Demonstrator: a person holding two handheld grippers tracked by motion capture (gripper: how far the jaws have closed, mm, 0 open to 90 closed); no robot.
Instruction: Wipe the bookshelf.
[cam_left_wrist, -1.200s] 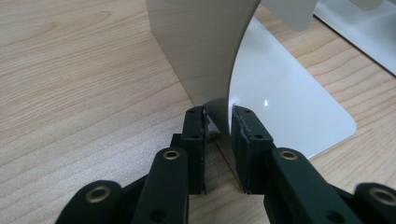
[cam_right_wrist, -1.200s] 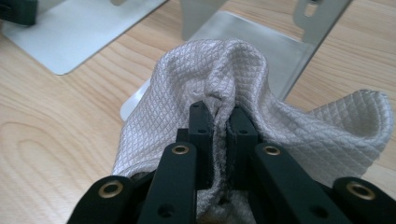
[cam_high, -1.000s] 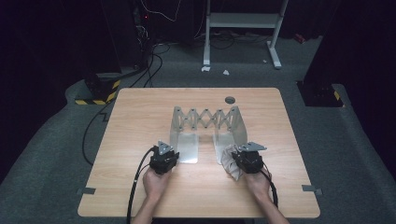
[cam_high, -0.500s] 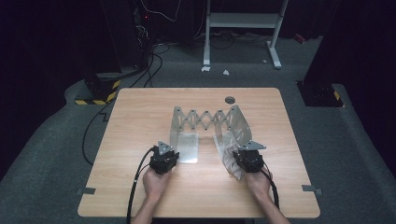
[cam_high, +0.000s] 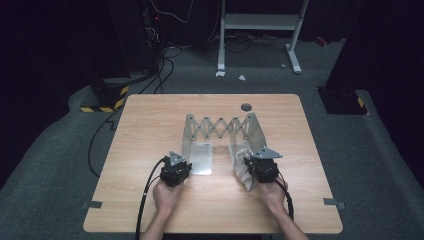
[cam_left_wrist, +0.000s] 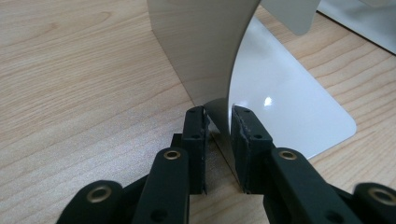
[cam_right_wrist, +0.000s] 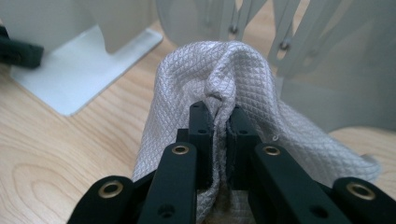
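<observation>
Metal rack (cam_high: 220, 127) sits mid-table (cam_high: 150, 130), its scissor lattice stretched left to right. My left gripper (cam_left_wrist: 218, 122) pinches its near-left plate edge; I'd hold that rigid. Right gripper (cam_right_wrist: 219, 122) is clamped on the cloth (cam_right_wrist: 219, 70) beside the near-right plate; wipe with light, even strokes.

A light wooden surface (cam_high: 150, 125) stands on grey carpet (cam_high: 60, 165) in a dark room. Beyond it a white metal stand (cam_high: 260, 22) rises by black cables (cam_high: 165, 55), and yellow-black striped tape (cam_high: 105, 102) marks the floor at the left.
</observation>
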